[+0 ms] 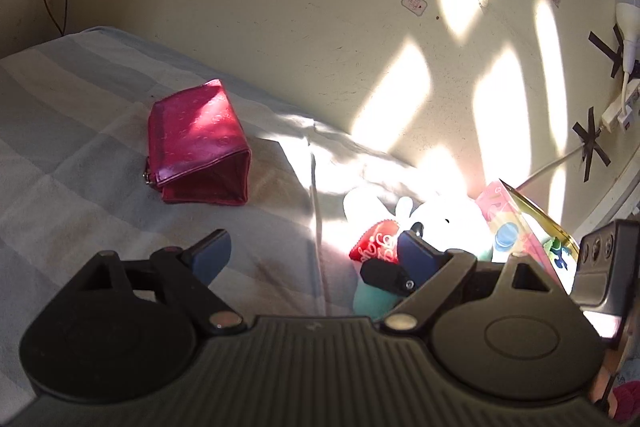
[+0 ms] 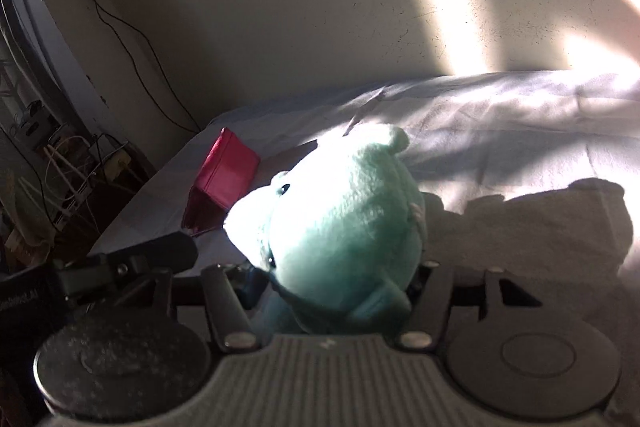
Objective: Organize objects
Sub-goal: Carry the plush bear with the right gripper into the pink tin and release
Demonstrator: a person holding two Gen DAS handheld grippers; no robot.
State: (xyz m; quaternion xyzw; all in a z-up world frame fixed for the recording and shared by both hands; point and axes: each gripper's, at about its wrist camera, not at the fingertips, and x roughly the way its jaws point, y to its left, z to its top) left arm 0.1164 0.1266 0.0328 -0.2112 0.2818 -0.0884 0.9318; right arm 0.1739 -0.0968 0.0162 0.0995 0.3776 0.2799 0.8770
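My left gripper (image 1: 316,251) is open and empty above the bed, its blue fingertips (image 1: 214,253) wide apart. A magenta pouch (image 1: 196,147) lies on the bedsheet ahead and left of it. A white plush toy (image 1: 444,217) with a red heart (image 1: 376,241) lies in sunlight by the right fingertip, next to a colourful box (image 1: 520,227). My right gripper (image 2: 336,279) is shut on a mint-green plush bear (image 2: 340,223), held above the bed; the bear hides its fingertips. The pouch also shows in the right wrist view (image 2: 224,179), beyond the bear.
The bed (image 1: 80,167) with a pale checked sheet runs along a cream wall (image 1: 280,7). Cables and a plug strip (image 1: 624,99) are taped to the wall at the right. Past the bed's left edge are cables and clutter (image 2: 60,167). The left gripper's body (image 2: 132,263) shows beside the bear.
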